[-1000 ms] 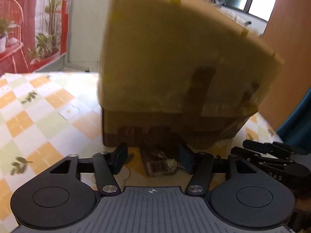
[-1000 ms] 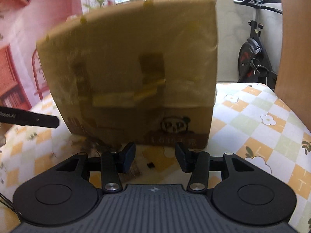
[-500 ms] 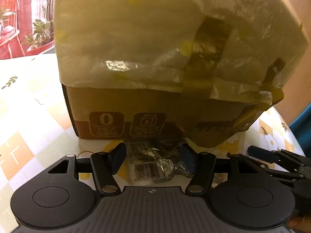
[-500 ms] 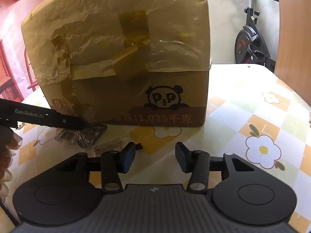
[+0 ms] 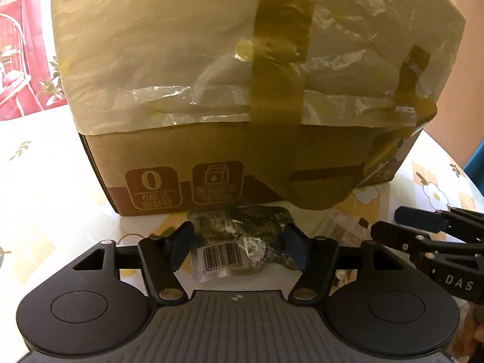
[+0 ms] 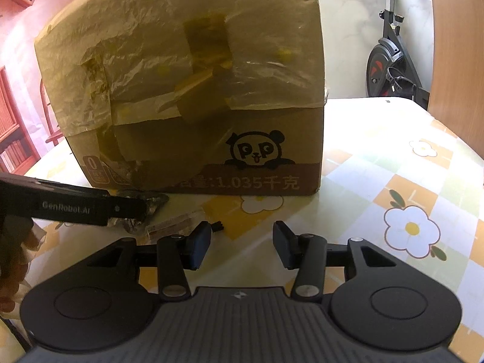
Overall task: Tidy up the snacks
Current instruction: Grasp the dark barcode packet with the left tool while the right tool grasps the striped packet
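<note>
A crinkled silver and dark snack packet (image 5: 230,251) with a barcode lies on the flowered tablecloth, right in front of a cardboard box (image 5: 211,163). My left gripper (image 5: 239,246) straddles the packet. Its jaws are closing, and the pads stand at the packet's two sides without visibly squeezing it. In the right wrist view the left gripper's finger (image 6: 121,208) reaches in from the left to the same packet (image 6: 155,201). My right gripper (image 6: 242,245) hangs open over bare cloth with nothing between its fingers. It also shows at the right of the left wrist view (image 5: 388,222).
The box (image 6: 211,151) carries a panda print and has a yellowish plastic sheet taped over its top. A thin clear strip (image 6: 172,222) and a small black bit (image 6: 217,227) lie near my right gripper. An exercise bike (image 6: 390,69) stands beyond the table (image 6: 393,157).
My left gripper has come down and forward until the snack packet lies between its fingers, which have narrowed a little. The right gripper sank earlier and has since held still.
</note>
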